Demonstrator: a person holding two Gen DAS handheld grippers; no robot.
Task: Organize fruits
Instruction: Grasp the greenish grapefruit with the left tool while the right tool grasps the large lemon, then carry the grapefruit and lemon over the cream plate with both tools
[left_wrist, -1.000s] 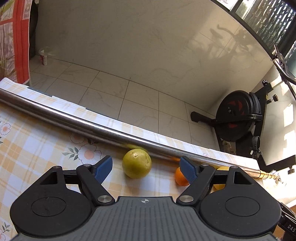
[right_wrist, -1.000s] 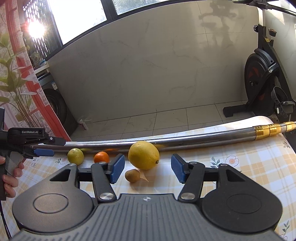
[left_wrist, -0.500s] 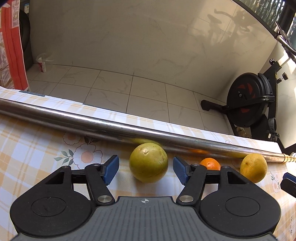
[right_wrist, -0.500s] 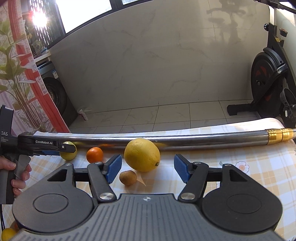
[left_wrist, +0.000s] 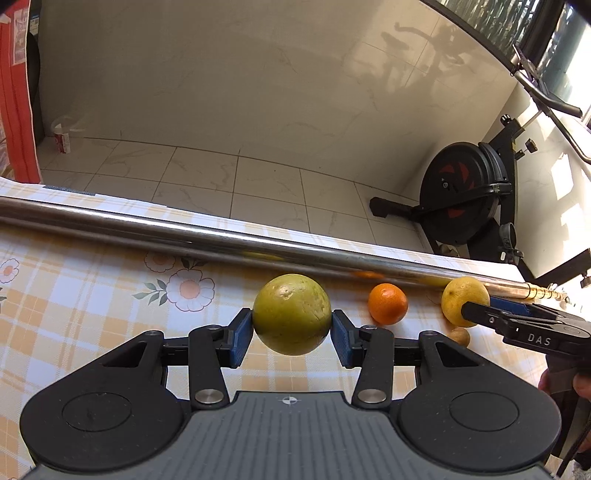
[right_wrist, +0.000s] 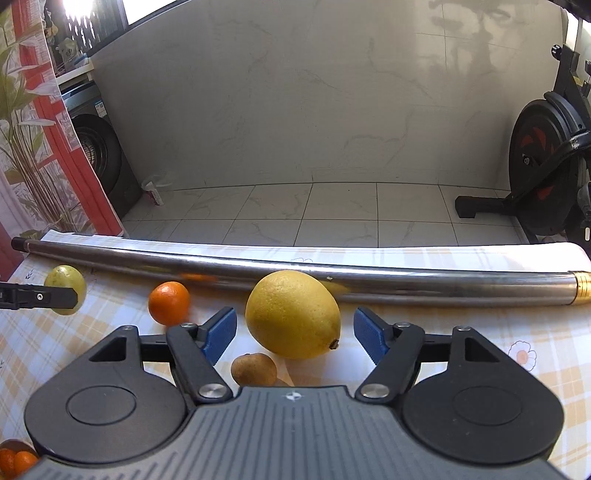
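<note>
We find the left gripper (left_wrist: 291, 332) clamped on the lime (left_wrist: 291, 314). Right gripper (right_wrist: 293, 332) stands wide around the lemon (right_wrist: 291, 314). Orange (right_wrist: 169, 302) left, kiwi (right_wrist: 254, 369) below, pipe (right_wrist: 332, 280) behind.

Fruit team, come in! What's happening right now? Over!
Left gripper shut on green citrus fruit. Right gripper open around lemon, pads not touching. Kiwi close beside lemon. Over.

Left gripper (left_wrist: 291, 334) blue pads touch both sides of a round yellow-green fruit (left_wrist: 291, 314); small orange tangerine (left_wrist: 388, 303) at two o'clock (checked tablecloth (left_wrist: 74, 295) beneath).
</note>
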